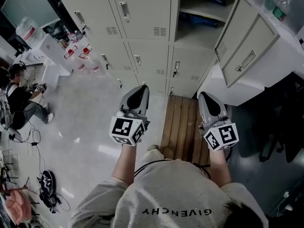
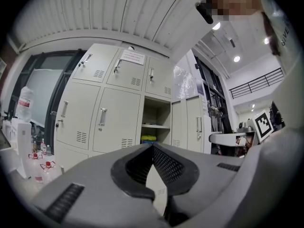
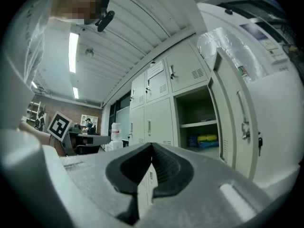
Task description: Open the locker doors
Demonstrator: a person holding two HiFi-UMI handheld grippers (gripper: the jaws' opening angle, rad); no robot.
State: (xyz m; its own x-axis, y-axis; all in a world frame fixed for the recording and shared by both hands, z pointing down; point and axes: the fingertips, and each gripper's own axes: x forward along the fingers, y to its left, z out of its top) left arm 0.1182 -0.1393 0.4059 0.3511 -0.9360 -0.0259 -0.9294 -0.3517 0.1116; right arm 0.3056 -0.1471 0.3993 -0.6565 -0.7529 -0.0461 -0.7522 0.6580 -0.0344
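Stood in a cluttered workroom, on a slatted wooden platform (image 1: 183,122) laid over a glossy pale floor (image 1: 90,113), facing a bank of beige lockers (image 1: 142,13). Found one locker door (image 1: 247,51) already swung wide to the right, baring a shelved compartment (image 1: 197,27) with yellow and blue bundles (image 3: 206,139) below its shelf. Saw every other visible door closed, so judged the task barely begun, with most of the bank left to open. Held both tools low and short of the lockers, touching nothing: left gripper (image 1: 141,88) with jaws pressed together on nothing, right gripper (image 1: 205,97) likewise clamped tight and empty. Noted red-capped plastic bottles (image 1: 78,51) on the floor at the bank's left end, a seated person (image 1: 19,99) beyond them near a desk, and loose cables (image 1: 28,137) trailing across the near left. Reckoned the closed door just left of the open compartment the nearest candidate.
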